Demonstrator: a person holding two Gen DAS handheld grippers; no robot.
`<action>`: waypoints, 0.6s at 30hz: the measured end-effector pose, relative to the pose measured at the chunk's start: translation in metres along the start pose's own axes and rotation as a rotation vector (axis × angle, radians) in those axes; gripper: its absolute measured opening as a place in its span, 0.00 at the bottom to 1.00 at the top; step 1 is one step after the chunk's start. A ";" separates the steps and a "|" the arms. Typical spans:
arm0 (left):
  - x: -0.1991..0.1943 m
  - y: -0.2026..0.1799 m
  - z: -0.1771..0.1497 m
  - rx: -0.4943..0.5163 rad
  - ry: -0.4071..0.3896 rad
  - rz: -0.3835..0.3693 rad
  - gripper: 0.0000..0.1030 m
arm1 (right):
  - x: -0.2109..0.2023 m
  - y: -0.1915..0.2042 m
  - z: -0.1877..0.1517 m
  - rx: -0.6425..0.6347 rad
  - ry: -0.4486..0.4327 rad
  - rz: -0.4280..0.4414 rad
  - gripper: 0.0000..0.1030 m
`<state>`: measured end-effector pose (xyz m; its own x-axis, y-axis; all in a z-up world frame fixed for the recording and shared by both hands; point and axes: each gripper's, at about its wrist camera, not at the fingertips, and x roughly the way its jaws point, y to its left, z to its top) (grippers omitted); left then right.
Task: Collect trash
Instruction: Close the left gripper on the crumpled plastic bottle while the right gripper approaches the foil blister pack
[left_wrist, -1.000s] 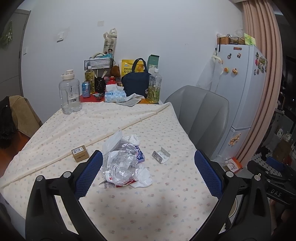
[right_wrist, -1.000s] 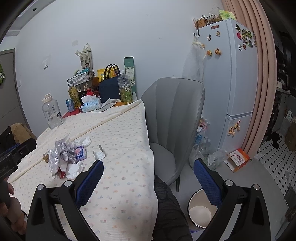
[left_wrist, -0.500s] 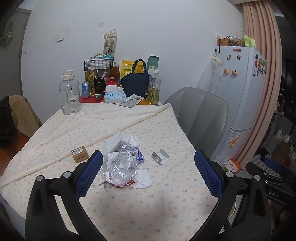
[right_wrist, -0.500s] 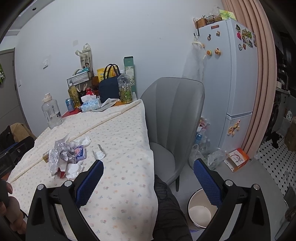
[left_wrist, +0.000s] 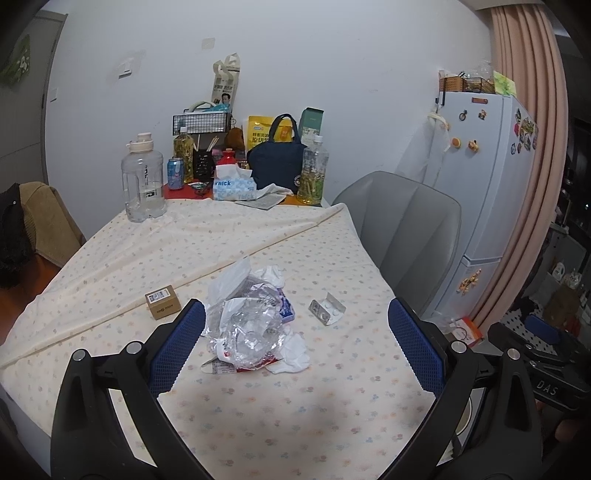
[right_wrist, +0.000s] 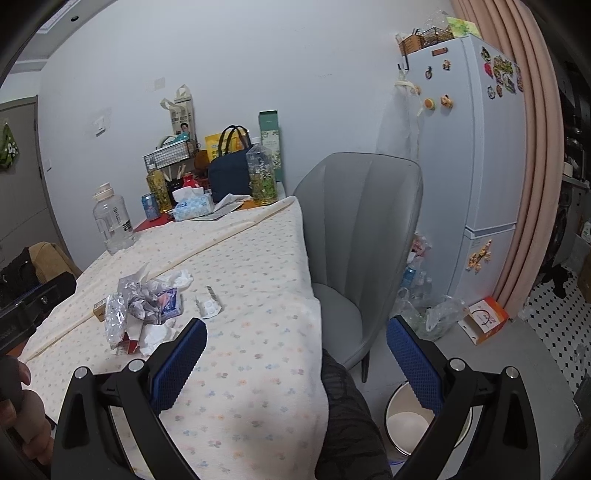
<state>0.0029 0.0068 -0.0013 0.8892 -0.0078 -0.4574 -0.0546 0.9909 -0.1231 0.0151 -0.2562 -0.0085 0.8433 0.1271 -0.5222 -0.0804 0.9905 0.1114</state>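
The trash heap (left_wrist: 255, 321), crumpled clear plastic, white tissue and a blue-and-red wrapper, lies on the table (left_wrist: 295, 417) toward its near edge, straight ahead of the left gripper (left_wrist: 295, 350), whose blue pads stand wide apart with nothing between them. The heap sits nearer that gripper's left pad than its right, so I judge a small shift left would centre it. A blister pack (left_wrist: 327, 312) lies apart from the heap toward the table's right edge, and a small box (left_wrist: 162, 301) lies apart toward the left edge. The right gripper (right_wrist: 295, 362), also spread wide and empty, hangs at the near right corner, with the heap well off to its left; the left one looks better placed. A white bin (right_wrist: 410, 421) on the floor below the right gripper is partly cut off by its right finger. How the heap's pieces overlap, and whether the plastic is one piece, is hard to make out.
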 end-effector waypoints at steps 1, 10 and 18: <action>0.001 0.003 -0.001 -0.005 0.003 0.006 0.96 | 0.002 0.003 0.000 -0.007 0.001 0.008 0.93; 0.010 0.048 -0.005 -0.074 0.027 0.075 0.95 | 0.028 0.049 0.002 -0.092 0.054 0.129 0.93; 0.022 0.087 -0.013 -0.138 0.058 0.113 0.95 | 0.059 0.091 0.004 -0.159 0.102 0.221 0.84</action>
<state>0.0115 0.0908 -0.0334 0.8463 0.0904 -0.5249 -0.2177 0.9581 -0.1860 0.0596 -0.1583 -0.0255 0.7390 0.3375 -0.5830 -0.3455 0.9328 0.1020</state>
